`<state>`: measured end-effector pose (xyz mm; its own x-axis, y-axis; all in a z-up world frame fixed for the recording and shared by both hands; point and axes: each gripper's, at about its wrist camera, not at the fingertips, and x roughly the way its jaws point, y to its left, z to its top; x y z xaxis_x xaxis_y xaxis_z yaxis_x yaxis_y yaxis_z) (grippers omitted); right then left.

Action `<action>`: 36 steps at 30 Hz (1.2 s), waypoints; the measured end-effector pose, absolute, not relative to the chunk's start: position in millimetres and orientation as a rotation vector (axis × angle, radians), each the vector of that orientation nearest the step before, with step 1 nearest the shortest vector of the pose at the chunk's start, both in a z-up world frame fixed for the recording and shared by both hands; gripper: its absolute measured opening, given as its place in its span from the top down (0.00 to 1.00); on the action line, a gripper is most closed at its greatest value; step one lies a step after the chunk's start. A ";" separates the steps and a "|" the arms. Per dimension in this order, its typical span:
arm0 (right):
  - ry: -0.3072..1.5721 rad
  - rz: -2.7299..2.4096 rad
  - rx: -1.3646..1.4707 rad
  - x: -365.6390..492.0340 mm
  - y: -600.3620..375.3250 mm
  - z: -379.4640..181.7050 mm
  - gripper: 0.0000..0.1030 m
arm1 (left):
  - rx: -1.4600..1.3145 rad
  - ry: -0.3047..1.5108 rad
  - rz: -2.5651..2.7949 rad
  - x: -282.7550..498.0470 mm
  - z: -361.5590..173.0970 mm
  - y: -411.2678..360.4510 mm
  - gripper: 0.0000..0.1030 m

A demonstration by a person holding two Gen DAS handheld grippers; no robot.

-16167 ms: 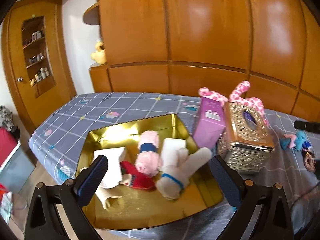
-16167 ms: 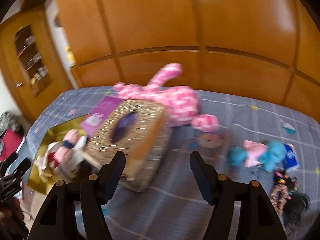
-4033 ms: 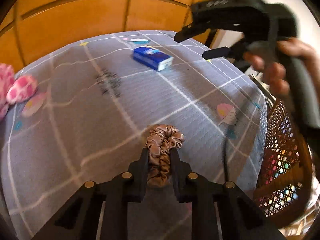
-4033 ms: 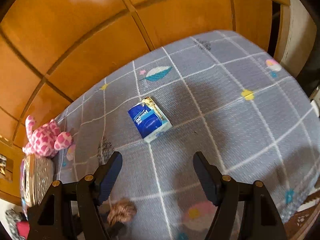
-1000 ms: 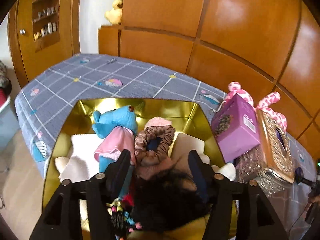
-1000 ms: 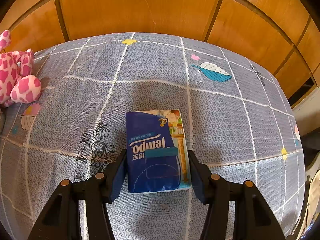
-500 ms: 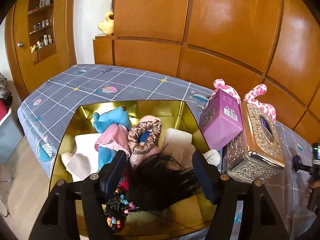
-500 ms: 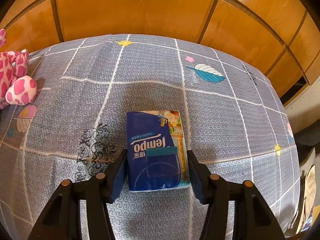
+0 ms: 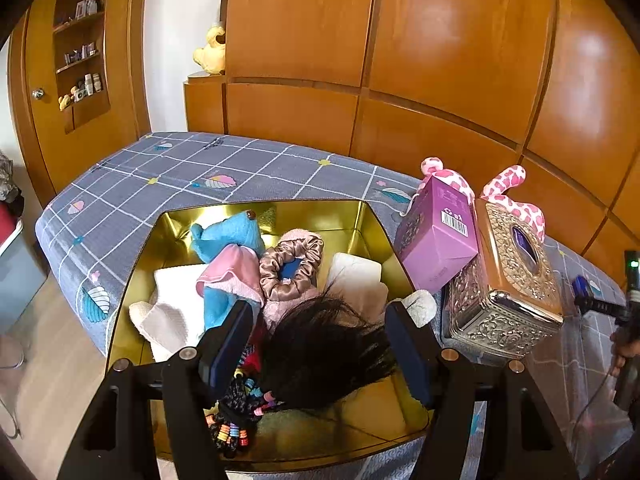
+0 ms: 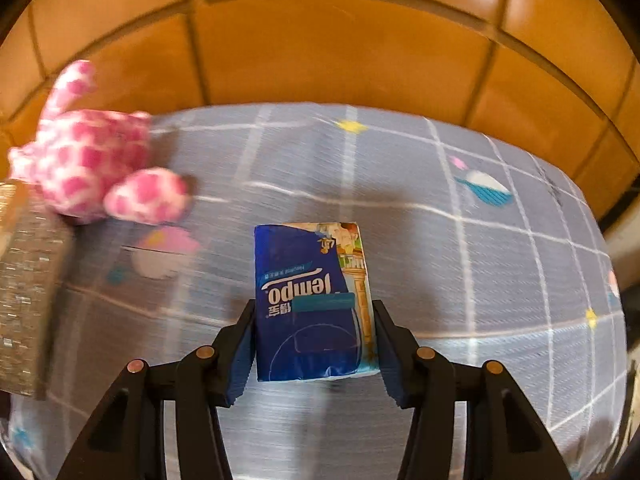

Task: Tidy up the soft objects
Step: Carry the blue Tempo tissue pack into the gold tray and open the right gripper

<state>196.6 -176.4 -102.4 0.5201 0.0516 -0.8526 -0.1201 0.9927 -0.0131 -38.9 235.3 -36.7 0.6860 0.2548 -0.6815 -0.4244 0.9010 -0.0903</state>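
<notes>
The right tool [image 10: 314, 344] is clamped on a blue tissue pack [image 10: 312, 300]; its two fingers press the pack's long sides and have just been closing a little more on it. The pack sits above the bed [image 10: 500, 264], whose grey checked cover is streaked with motion blur beneath it. To the left on the bed lies a pink spotted plush toy [image 10: 92, 160], and at the far left edge the side of an ornate tissue box [image 10: 28, 280] shows.

The left tool [image 9: 320, 344] hangs over a gold tray [image 9: 372, 232] at the near edge of the bed, its fingers apart with nothing pressed between them. Under and between the fingers lies a black clump of hair [image 9: 324, 352], resting in the tray, with a bunch of coloured hair ties [image 9: 232, 428] at its lower left. Farther back in the tray are a blue plush toy [image 9: 228, 240] in a pink dress, a brown satin scrunchie [image 9: 292, 268] just beside it, and white soft pieces [image 9: 176, 300] on either side.

Right of the tray a purple box [image 9: 436, 240] leans against the ornate tissue box, with the pink plush toy's ears showing behind them. At the far right edge of the left view, part of a person's hand [image 9: 624, 348] and a dark tool body appear.
</notes>
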 end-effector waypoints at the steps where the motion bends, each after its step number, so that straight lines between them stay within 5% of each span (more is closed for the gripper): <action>1: 1.012 0.118 -0.071 196.1 -169.5 -100.0 0.48 | -0.248 0.722 0.385 -39.6 -37.0 234.9 0.33; 22: 0.764 0.686 -0.220 134.2 62.0 7.6 0.48 | -0.342 0.683 0.484 -72.1 -33.3 281.5 0.31; 36: 0.845 1.159 -0.489 4.9 180.6 -55.3 0.48 | -0.408 0.692 0.597 -102.3 -45.5 325.0 0.31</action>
<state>4.9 180.6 -55.3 0.1536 0.5942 -0.7895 -0.9337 0.3489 0.0809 -102.3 325.0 -45.5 0.6164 0.3723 -0.6938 -0.6316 0.7600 -0.1533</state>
